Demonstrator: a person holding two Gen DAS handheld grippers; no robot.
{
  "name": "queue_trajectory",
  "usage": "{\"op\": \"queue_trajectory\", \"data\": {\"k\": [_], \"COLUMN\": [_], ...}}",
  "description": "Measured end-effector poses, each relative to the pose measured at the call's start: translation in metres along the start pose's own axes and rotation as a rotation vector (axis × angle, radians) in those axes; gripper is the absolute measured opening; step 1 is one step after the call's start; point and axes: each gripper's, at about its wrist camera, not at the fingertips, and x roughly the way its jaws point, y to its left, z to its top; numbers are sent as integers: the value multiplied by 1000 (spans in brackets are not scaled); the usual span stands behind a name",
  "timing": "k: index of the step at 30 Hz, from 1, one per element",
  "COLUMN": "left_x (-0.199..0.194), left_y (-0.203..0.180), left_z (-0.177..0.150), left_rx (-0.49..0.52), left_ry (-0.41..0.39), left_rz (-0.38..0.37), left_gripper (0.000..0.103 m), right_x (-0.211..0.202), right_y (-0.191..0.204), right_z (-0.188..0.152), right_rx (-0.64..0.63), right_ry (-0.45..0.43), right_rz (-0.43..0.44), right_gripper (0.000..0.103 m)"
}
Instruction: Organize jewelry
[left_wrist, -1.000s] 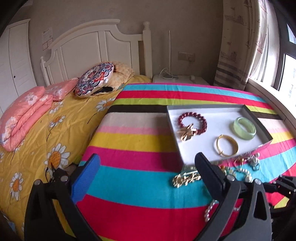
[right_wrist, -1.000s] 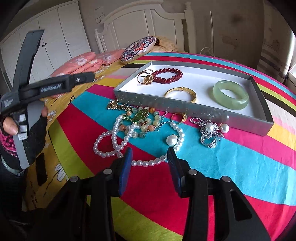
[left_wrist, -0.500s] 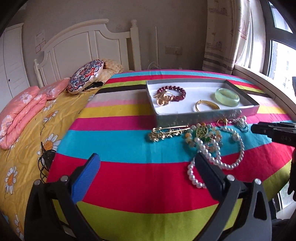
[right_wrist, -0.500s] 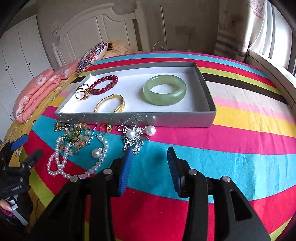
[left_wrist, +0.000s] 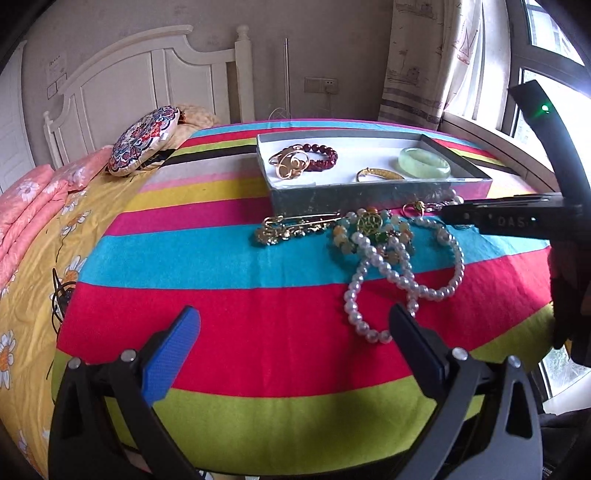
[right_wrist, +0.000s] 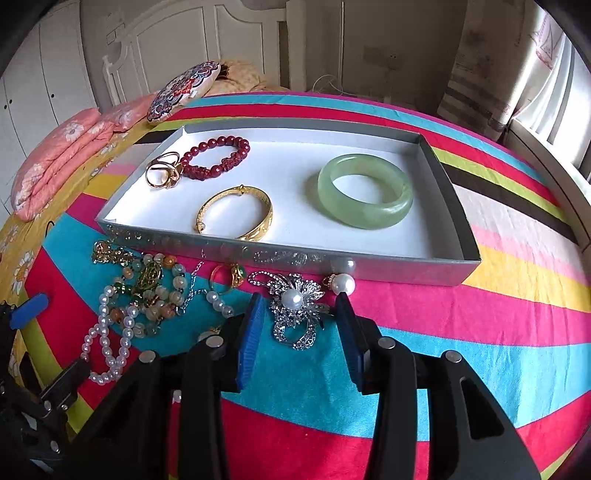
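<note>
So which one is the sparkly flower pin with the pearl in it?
Find the grey tray on the striped blanket. On the blue stripe just in front of its near wall, between the open right gripper, lies the brooch. It is the only silver piece, all tiny clear stones around one pearl, while its neighbours are bead strings and gold.

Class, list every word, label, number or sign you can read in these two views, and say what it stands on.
"DAS": partial pale lettering on the right gripper's black body, cut off at both ends in the left wrist view.
Paper notice on the wall beside the headboard: print too small to read.
Box, bangles and beads: no lettering visible.
</note>
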Motion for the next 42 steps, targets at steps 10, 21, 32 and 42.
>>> {"op": "queue_trajectory", "data": {"k": [10,21,32,42], "left_x": [-5,14,13,-26], "left_y": [-4,-28,-40,-15], "left_z": [2,25,20,44], "left_rx": [-29,-9,27,-15], "left_ry": [-12,7,21,-89], "left_rz": [-58,-138,-196,-230], "left_gripper": [101,79,9,7], "right_x": [-14,-45,-50,-68], "right_y": [-15,-39,-51,-60], "right_z": [-17,-32,-41,-42], "right_rx": [32,94,134,160], "right_ry": [-38,-103,-121,-168], "right_rz": [14,45,82,87], "right_gripper": [36,36,36,36]}}
